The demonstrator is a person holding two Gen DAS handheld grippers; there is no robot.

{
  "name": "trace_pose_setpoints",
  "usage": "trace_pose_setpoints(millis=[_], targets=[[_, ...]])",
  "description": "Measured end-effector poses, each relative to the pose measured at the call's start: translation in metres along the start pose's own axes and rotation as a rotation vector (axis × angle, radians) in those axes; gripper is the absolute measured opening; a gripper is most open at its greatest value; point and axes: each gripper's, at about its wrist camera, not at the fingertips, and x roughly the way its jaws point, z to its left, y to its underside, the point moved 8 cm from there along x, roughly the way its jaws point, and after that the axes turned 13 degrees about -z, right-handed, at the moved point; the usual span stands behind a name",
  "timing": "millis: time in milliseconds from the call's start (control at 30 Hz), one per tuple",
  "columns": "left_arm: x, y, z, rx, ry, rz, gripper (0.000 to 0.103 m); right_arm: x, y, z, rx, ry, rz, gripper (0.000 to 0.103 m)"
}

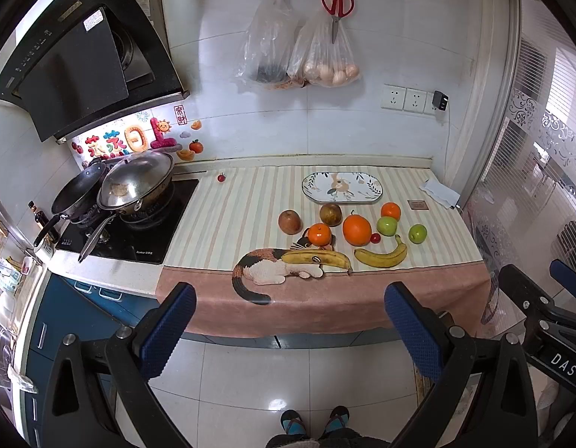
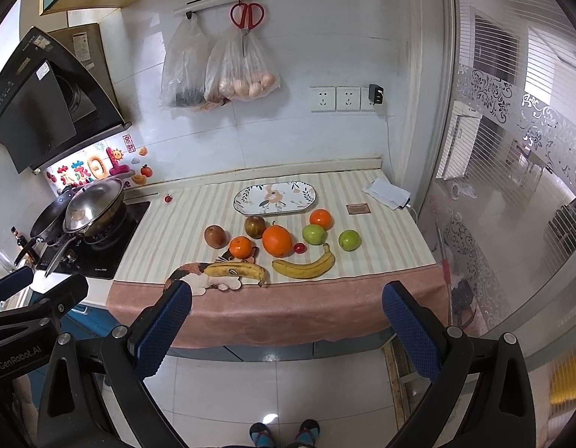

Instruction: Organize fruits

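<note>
I hold both my left gripper and right gripper spread wide and empty, back from the counter, where every fruit lies loose in front of the bare oval floral plate, nothing sorted yet.

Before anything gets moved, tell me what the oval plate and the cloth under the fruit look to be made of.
Oval plate: probably glazed ceramic, given its smooth white surface with printed leaves and a raised rim.
Cloth: woven fabric, matte, striped cream with a pink border; it drapes softly over the counter edge.
Both judged by look only.
</note>
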Motion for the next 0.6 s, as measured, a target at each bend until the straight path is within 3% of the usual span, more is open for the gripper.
trace_pose_setpoints(millis=[600], targets=[[0.0008,-0.0008,0.0025,0.000,-0.001,-0.002,0.103,0.0026,-0.0040,0.0093,-0.004,-0.004,0.002,0.103]])
